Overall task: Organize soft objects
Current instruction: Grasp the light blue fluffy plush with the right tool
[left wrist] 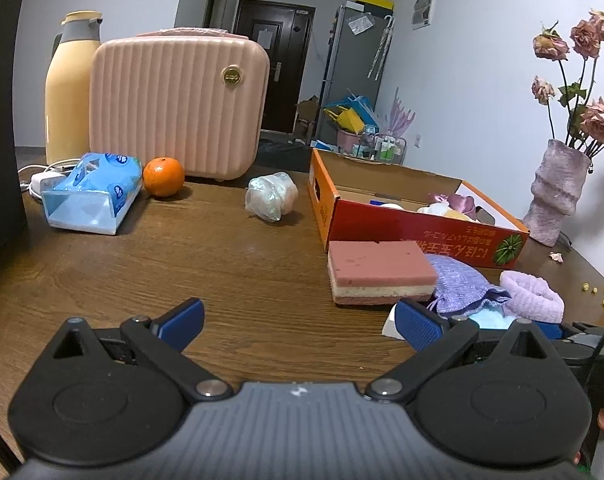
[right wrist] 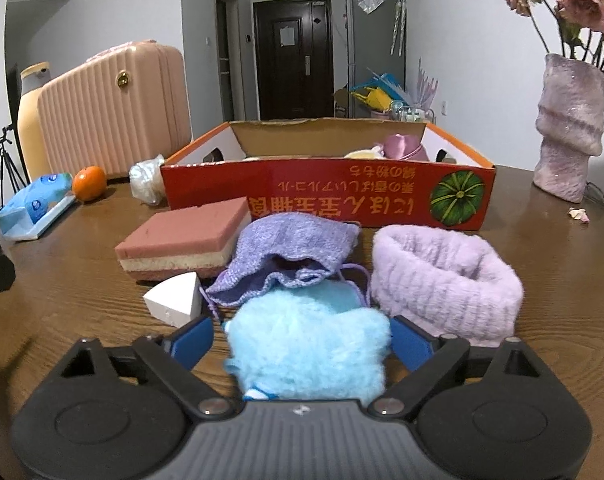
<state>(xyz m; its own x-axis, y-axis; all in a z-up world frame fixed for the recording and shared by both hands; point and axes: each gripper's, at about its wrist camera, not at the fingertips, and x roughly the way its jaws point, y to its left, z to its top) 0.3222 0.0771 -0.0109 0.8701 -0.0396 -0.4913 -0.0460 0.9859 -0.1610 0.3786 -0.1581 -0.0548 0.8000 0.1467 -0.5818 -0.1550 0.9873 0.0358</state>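
Note:
A red cardboard box (right wrist: 329, 196) stands on the wooden table with a few soft items inside. In front of it lie a pink layered sponge (right wrist: 186, 236), a purple knitted pouch (right wrist: 294, 256), a lilac fluffy band (right wrist: 445, 276) and a white wedge sponge (right wrist: 176, 298). My right gripper (right wrist: 302, 340) is open, its jaws on either side of a fluffy light-blue toy (right wrist: 309, 348). My left gripper (left wrist: 300, 324) is open and empty over bare table, left of the sponge (left wrist: 377, 272), pouch (left wrist: 459, 286) and band (left wrist: 533, 292).
A pink case (left wrist: 178, 108), a yellow thermos (left wrist: 68, 92), a blue tissue pack (left wrist: 92, 194), an orange (left wrist: 164, 176) and a crumpled plastic bag (left wrist: 272, 196) sit at the back left. A vase with roses (right wrist: 569, 136) stands at the right.

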